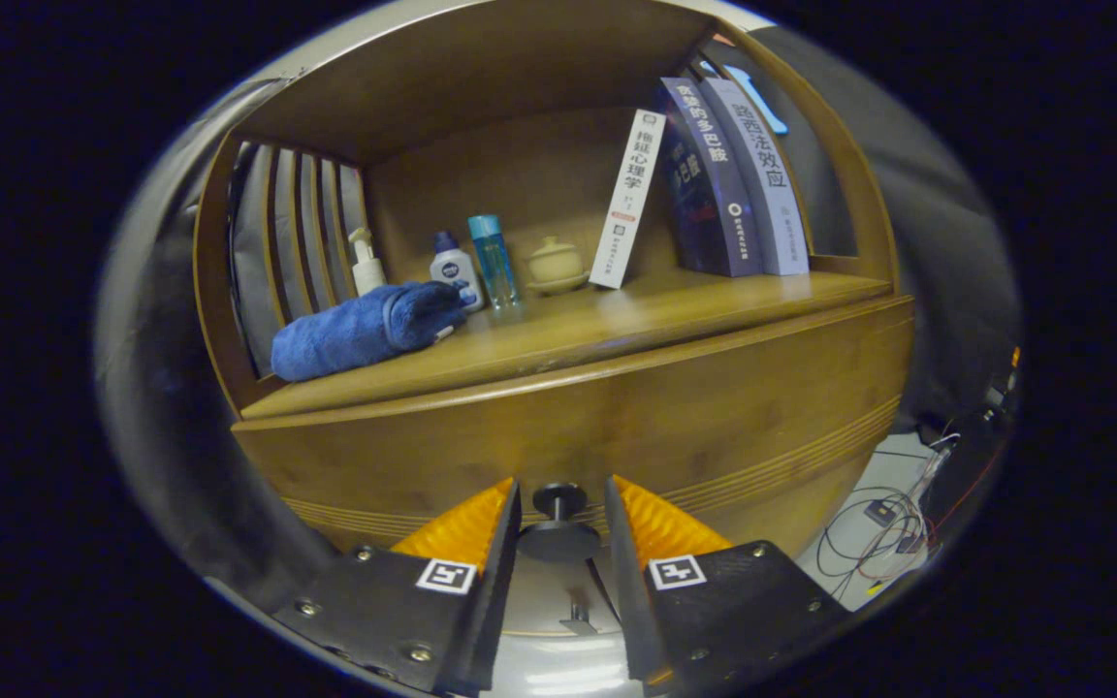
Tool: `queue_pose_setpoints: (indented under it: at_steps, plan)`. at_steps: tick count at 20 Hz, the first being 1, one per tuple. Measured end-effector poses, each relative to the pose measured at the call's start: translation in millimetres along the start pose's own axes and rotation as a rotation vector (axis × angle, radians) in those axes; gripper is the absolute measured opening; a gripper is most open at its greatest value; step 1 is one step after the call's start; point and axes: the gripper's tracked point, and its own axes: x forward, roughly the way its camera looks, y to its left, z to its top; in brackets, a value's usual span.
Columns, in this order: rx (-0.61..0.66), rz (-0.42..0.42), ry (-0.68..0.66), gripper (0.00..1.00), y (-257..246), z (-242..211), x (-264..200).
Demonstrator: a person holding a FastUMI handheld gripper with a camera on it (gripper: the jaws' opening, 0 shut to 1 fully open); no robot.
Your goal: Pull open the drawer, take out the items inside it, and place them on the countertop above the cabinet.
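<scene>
Sitting right at the start of the job, I am judging: the drawer [617, 407] is looking fully closed, its wooden front flush with the cabinet, and nothing from inside it is showing yet. Pulling it open, lifting out the contents and setting them on the countertop [636, 315] is all lying ahead of me.

I am holding the gripper [561, 509] with its fingers parted, a clear gap standing between them, and nothing is being gripped. The drawer's dark knob [558, 523] is sitting in that gap, between the two fingertips and low on the drawer front. I am seeing daylight on both sides of the knob's stem, so neither finger is pressing on it, as far as I can tell.

Farther away and above, the countertop is already carrying a fair load. A rolled blue towel [365, 330] is lying at the left, with a pump bottle [366, 264], a small white bottle [453, 267] and a clear blue bottle [494, 260] standing behind and just to the right of it. A little lidded pot [556, 266] is sitting near the middle, a white book [628, 199] is leaning right of it, and two more books [733, 179] are standing at the far right. I am reckoning the open stretch of wood along the near edge, right of the towel, is where the drawer's items could go.
</scene>
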Motion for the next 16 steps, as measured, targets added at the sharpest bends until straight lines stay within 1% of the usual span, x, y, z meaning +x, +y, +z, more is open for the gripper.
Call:
queue_pose_setpoints:
  at_steps: [1,3,7,8,9,12,13,16]
  plan:
    - [-0.016,0.011,0.021,0.5,2,-7,2]
    - [-0.03,0.003,0.033,0.5,0,-14,7]
    - [-0.02,0.002,0.038,0.45,-1,-17,6]
    - [-0.019,0.004,0.043,0.45,-1,-17,6]
    - [-0.011,0.006,0.051,0.39,0,-18,7]
    - [-0.001,-0.001,0.057,0.39,0,-19,11]
    - [0.009,-0.006,0.06,0.31,0,-18,7]
    - [0.017,-0.018,0.067,0.31,0,-20,0]
